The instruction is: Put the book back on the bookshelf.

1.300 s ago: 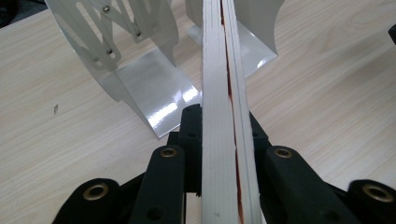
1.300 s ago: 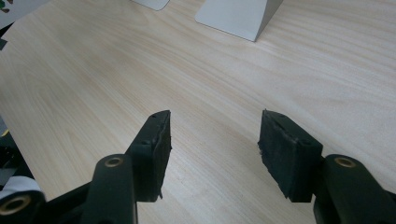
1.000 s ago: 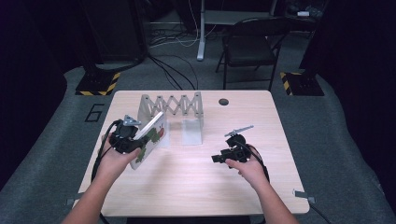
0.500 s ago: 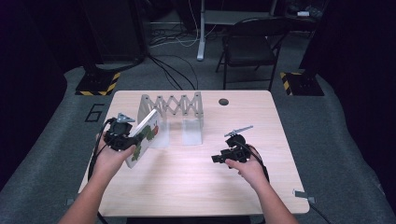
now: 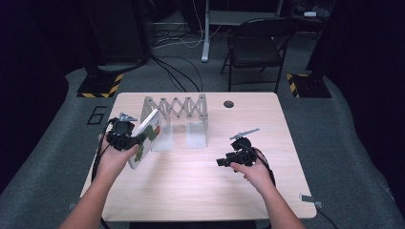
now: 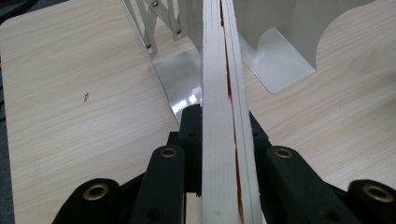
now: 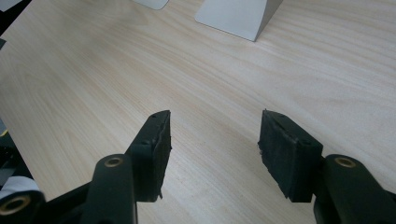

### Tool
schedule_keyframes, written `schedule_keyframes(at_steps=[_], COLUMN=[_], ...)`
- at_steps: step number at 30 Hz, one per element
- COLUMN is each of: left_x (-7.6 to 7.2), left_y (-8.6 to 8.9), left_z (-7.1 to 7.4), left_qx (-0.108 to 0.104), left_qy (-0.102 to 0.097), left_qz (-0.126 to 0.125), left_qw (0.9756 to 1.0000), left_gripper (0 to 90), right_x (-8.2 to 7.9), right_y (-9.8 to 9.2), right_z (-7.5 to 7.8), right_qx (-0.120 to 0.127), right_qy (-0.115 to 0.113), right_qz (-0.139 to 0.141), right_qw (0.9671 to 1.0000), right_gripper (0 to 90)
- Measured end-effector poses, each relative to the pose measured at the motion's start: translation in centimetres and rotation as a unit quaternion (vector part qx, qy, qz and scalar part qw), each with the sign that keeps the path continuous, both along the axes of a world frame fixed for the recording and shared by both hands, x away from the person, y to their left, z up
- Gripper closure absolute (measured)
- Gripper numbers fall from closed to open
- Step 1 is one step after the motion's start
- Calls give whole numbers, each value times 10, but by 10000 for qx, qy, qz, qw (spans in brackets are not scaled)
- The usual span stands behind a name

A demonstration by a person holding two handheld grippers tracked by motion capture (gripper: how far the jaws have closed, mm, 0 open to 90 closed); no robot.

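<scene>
A thin white book (image 5: 147,136) with a colourful cover is held on edge, tilted, over the left part of the wooden table (image 5: 191,191). My left gripper (image 5: 136,140) is shut on it. In the left gripper view the book's page edge (image 6: 217,84) runs up between the two black jaws of the left gripper (image 6: 219,140), pointing at the metal rack (image 6: 182,79). That rack (image 5: 179,107), an accordion of grey plates, stands at the back middle, just right of the book. My right gripper (image 5: 220,162) rests low over the right half; the right gripper (image 7: 215,140) has its jaws apart with only bare wood between them.
The rack's flat foot plates (image 5: 197,138) lie on the table in front of it. A small dark round hole (image 5: 229,104) sits near the far edge. A folding chair (image 5: 253,47) and cables stand on the floor beyond the table.
My left gripper with the book has drifted slightly to the left. The right gripper has stayed where it was.
</scene>
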State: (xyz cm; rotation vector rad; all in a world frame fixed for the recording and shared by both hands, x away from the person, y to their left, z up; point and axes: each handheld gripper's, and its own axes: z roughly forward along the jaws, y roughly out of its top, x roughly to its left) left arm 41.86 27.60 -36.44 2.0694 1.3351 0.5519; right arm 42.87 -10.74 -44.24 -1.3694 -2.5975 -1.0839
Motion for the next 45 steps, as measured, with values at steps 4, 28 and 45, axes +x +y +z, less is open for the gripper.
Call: schedule_keyframes(at_steps=[4,28,45], left_x=[3,34,50], left_y=[-1,-17,-33], left_z=[-1,-7,-23], left_qx=[19,39,199], left_qy=[13,47,107], left_qz=[58,509,689], left_qw=[10000,9987,9974], left_gripper=[762,762,762], right_x=[0,1,1], right_y=[0,-1,-2], right_z=[0,-1,-1], right_qx=[2,27,43], right_qy=[-5,19,32], right_qz=[-16,-14,-45], right_qw=[10000,10000,10000], right_gripper=[436,435,435])
